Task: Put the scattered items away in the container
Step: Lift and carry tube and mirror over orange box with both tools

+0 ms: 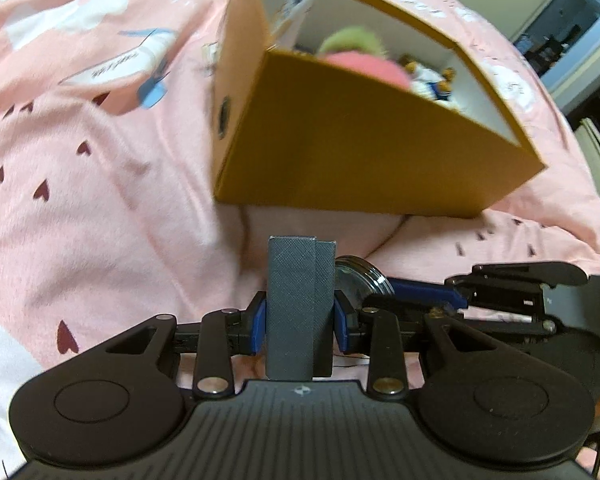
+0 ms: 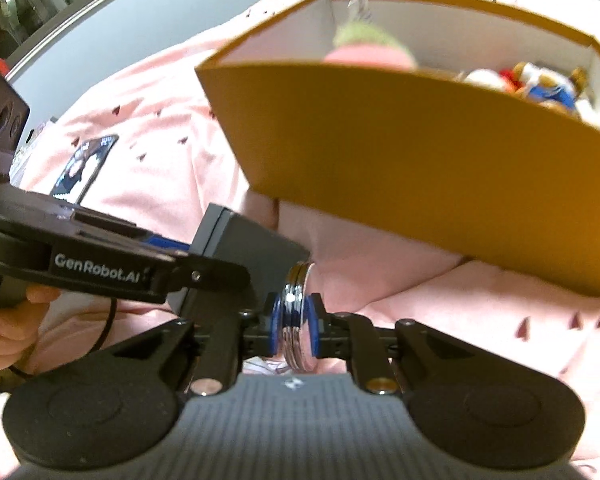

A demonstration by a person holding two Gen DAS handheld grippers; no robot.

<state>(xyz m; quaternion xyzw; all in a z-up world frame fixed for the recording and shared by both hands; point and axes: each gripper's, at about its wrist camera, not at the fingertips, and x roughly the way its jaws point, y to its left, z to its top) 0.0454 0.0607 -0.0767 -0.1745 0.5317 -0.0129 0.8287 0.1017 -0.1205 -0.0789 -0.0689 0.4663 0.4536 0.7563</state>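
We are well into the tidying, with two items in hand and neither yet put away. Our left gripper (image 1: pixel 300 326) is clenched on a slim grey box (image 1: pixel 298 308), held upright between its blue pads, and our right gripper (image 2: pixel 296 326) is clamped edge-on around a round chrome-rimmed disc (image 2: pixel 294 320), possibly a small mirror or compact. Both are held just beside each other above the pink blanket (image 1: pixel 100 200), on the near side of the orange container (image 1: pixel 360 140), which sits ahead of us on the bed. Inside it we can already see a pink and green plush (image 1: pixel 356 56), a small doll in white and blue (image 1: pixel 432 78) and a pale carton (image 1: pixel 296 8) leaning in the far left corner, so part of the job looks done. What remains, as we judge it, is carrying these two over the near wall and releasing them. A phone (image 2: pixel 86 168) lies on the blanket far to the left; whether it belongs in the container we cannot tell.
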